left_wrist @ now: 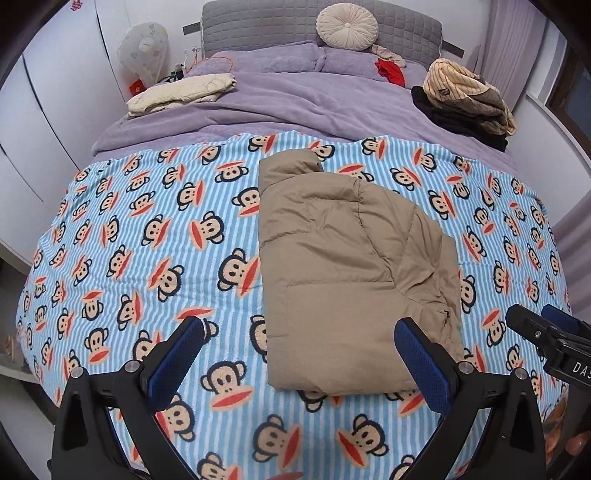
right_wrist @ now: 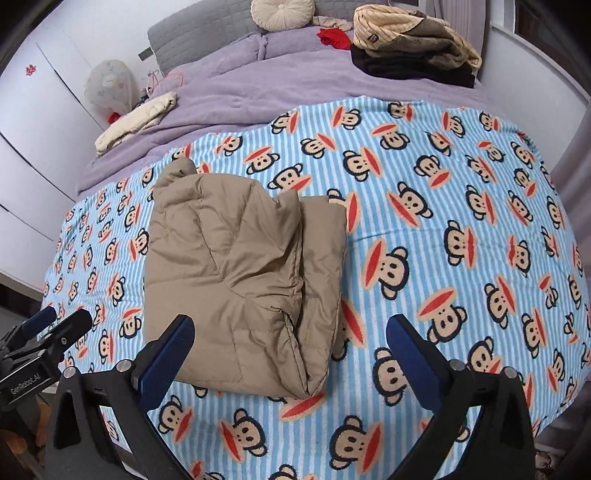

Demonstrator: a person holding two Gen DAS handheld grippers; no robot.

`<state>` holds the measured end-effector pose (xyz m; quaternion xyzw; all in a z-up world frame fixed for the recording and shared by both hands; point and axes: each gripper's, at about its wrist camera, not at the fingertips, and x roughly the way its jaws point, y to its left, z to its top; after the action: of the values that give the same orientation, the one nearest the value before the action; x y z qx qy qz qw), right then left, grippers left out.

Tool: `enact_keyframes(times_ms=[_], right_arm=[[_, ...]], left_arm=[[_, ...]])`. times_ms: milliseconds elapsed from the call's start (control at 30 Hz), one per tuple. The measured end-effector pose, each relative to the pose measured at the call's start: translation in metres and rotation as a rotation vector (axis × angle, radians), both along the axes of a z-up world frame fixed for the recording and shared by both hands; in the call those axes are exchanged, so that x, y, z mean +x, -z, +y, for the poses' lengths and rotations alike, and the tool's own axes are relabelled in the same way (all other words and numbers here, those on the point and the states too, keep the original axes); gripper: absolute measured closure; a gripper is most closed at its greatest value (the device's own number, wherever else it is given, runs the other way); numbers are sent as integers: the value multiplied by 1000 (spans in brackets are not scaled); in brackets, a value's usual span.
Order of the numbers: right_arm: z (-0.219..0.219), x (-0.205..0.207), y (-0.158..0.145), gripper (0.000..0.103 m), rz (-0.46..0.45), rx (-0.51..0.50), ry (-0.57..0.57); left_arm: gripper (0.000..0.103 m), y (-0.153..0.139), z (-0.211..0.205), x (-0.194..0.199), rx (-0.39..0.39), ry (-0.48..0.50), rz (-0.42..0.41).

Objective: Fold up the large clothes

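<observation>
A tan padded jacket (left_wrist: 343, 273) lies folded into a compact rectangle on the blue striped monkey-print blanket (left_wrist: 147, 229), collar toward the headboard. My left gripper (left_wrist: 301, 328) hovers above its near edge, open, nothing between the blue pads. In the right wrist view the same jacket (right_wrist: 240, 273) lies left of centre, and my right gripper (right_wrist: 290, 325) stands wide open above its near right corner, holding nothing. Each gripper shows at the edge of the other's view: the right gripper (left_wrist: 532, 319) beside the jacket's right side, the left gripper (right_wrist: 59, 319) off its left side.
Beyond the blanket (right_wrist: 443, 206) lies a lilac bedspread (left_wrist: 295, 99). A folded cream garment (left_wrist: 184, 92) sits at its left, a pile of striped, brown and black clothes (left_wrist: 465, 103) at its right, a red item (left_wrist: 389, 72) and round cushion (left_wrist: 347, 26) near the grey headboard.
</observation>
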<state>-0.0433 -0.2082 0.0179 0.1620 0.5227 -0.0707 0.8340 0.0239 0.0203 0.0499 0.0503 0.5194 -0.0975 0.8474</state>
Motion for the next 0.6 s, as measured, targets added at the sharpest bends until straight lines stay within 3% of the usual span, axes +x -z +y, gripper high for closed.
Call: enact_keyframes(times_ms=[333, 600], right_arm=[[8, -8, -43, 0, -51, -83, 33], [7, -10, -52, 0, -65, -104, 49]], left_arm=[[0, -29, 4, -12, 9, -12, -45], [0, -35, 5, -13, 8, -17, -56]])
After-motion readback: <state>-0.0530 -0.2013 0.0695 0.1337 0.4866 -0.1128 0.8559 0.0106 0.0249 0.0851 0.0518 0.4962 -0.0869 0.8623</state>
